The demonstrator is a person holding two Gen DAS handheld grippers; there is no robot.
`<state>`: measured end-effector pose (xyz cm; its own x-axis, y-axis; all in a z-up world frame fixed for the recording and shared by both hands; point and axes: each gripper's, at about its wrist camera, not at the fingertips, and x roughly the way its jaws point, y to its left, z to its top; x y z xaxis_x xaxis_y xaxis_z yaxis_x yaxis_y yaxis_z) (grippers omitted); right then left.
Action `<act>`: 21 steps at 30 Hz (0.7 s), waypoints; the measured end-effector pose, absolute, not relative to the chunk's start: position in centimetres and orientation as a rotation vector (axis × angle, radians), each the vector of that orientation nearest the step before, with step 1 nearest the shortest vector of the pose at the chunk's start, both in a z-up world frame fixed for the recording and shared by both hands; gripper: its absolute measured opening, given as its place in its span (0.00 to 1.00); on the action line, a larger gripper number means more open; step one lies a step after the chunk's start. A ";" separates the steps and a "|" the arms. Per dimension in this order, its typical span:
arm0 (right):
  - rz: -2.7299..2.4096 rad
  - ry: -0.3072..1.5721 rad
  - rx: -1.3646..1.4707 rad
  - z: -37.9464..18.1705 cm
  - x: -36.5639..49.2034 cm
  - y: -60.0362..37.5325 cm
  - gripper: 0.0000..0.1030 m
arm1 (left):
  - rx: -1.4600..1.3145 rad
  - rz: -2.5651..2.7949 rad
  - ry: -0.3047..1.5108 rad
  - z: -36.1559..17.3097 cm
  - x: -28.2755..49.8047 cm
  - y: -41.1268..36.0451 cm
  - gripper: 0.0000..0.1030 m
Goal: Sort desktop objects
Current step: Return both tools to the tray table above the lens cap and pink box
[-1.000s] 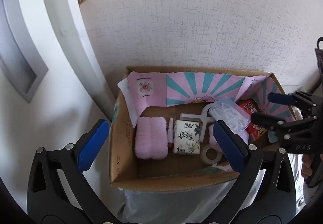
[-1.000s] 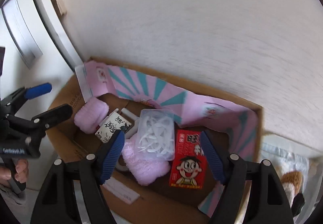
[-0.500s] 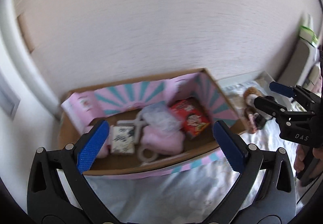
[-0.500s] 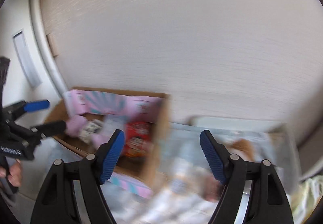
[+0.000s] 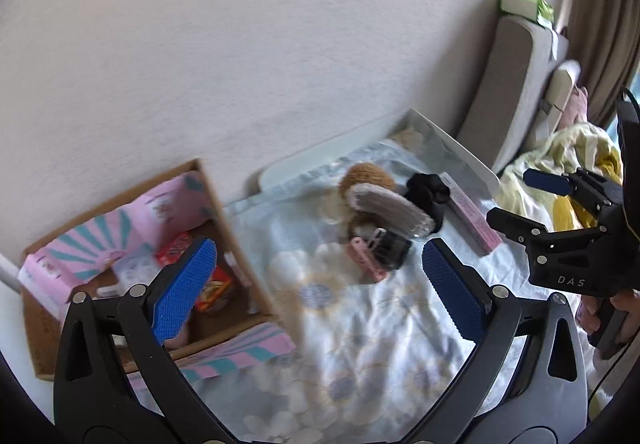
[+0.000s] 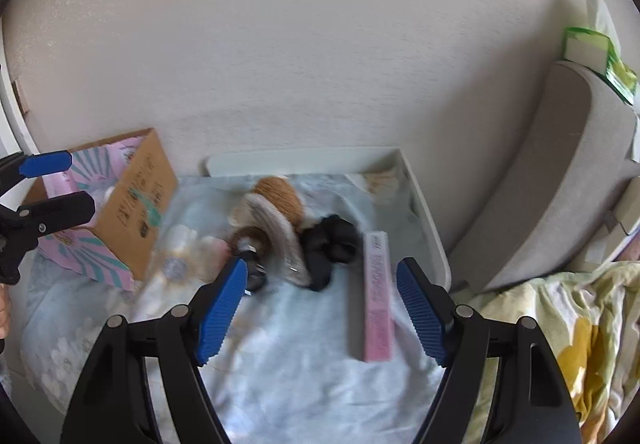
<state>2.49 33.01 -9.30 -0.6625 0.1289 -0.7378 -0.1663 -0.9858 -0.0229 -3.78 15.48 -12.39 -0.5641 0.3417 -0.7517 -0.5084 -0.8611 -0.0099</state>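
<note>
Both tools stand with their blue-padded jaws wide apart and nothing between them: the left tool [image 5: 320,286] hangs above the pale blue flowered cloth [image 5: 372,328] spread over a white rimmed tray [image 6: 424,212], and the right tool [image 6: 320,310] hovers over the same cloth nearer its right rim. At the left of the cloth sits an open brown cardboard box with a pink and teal striped lining [image 5: 224,212], close to the textured white wall [image 6: 300,44]; inside it a red snack packet [image 5: 174,250] shows among blurred pale items. The things not yet boxed lie in a cluster toward the back of the cloth: a round tan fluffy ball [image 6: 278,198], a curved grey hair clip [image 6: 280,240] leaning across it, a black fabric scrunchie [image 6: 330,246] just beside the clip, and a small pink clip [image 5: 366,258] touching a dark object too blurred to name. A long pink rectangular box [image 6: 377,294] lies flat near the tray's right rim, apart from the cluster. To the right stands a grey padded headboard [image 6: 560,172] with a green and white packet [image 6: 592,52] on top, and a yellow patterned blanket [image 6: 560,324] lies below it.
</note>
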 end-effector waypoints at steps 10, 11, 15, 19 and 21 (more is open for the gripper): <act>2.668 0.092 -1.347 -13.2 3.8 36.8 0.72 | -1.048 2.236 0.391 -18.3 -4.0 22.3 0.99; 2.667 0.094 -1.367 -13.7 3.7 37.1 0.72 | -1.056 2.217 0.386 -18.9 -4.2 22.7 0.99; 2.665 0.093 -1.435 -15.6 3.4 37.9 0.72 | -1.079 2.159 0.377 -21.0 -5.2 23.6 0.91; 2.681 0.093 -1.480 -17.0 2.8 38.3 0.72 | -1.104 2.132 0.375 -22.6 -6.1 23.9 0.89; 2.694 0.083 -1.497 -17.8 2.5 38.2 0.71 | -1.103 2.118 0.361 -22.9 -6.3 23.8 0.87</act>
